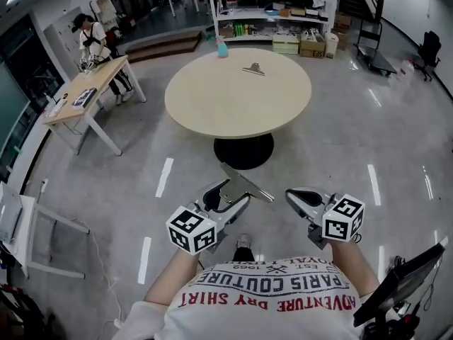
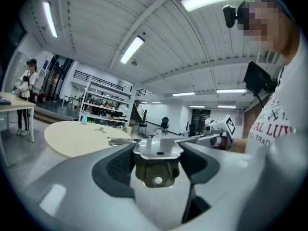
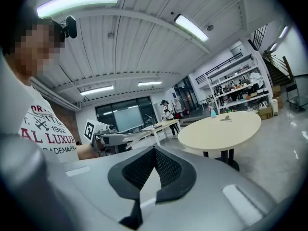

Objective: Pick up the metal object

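The left claw [image 2: 158, 146] is clamped on the metal object [image 2: 155, 172], with the pads set wide on its two sides. The flat plate is left sticking out forward, likely so the grip sits on the thicker bracket part. The object is held low in front of the person, well apart from the table [image 1: 212, 108], so the pickup is judged done. The right claw [image 3: 154, 153] is pressed together, empty and held aside, probably unneeded. A clip [image 1: 253, 69] and a bottle [image 1: 222, 47] are seen on the table.
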`<state>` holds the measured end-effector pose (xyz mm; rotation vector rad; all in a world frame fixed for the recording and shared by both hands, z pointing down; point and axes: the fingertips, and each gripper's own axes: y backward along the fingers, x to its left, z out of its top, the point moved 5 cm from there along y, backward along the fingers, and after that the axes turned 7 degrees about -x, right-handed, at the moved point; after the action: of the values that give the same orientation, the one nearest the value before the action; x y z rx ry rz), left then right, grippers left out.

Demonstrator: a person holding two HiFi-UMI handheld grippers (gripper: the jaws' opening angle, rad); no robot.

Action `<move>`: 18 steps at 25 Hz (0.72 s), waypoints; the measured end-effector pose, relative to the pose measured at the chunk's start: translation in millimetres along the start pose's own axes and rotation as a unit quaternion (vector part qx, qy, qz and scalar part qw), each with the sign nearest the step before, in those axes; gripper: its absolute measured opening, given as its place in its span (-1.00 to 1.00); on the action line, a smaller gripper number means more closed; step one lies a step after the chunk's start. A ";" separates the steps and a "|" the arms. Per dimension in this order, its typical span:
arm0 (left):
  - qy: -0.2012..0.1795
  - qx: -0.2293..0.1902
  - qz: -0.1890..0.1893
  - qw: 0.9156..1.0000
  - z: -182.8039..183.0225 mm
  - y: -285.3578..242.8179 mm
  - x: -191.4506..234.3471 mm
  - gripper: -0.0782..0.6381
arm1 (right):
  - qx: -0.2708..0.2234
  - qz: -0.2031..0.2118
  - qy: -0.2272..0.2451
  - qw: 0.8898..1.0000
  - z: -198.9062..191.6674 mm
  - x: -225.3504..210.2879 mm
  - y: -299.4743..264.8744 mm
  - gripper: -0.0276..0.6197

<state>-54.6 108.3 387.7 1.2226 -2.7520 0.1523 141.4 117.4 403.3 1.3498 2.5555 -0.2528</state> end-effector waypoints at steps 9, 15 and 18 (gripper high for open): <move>-0.038 -0.018 -0.006 0.999 32.0 17.3 -57.5 0.01 | -0.028 0.006 0.021 0.999 16.0 36.4 40.3 -0.92; -0.040 -0.021 -0.013 0.999 30.5 17.6 -67.7 0.01 | -0.032 0.004 0.020 0.999 13.4 36.8 47.6 -0.92; -0.037 -0.020 -0.009 0.999 30.2 15.2 -70.0 0.01 | -0.031 0.005 0.019 0.999 14.9 34.6 49.5 -0.92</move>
<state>-21.7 165.3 346.3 1.2682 -2.7898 0.0502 165.5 168.4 377.0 1.3579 2.5637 -0.1459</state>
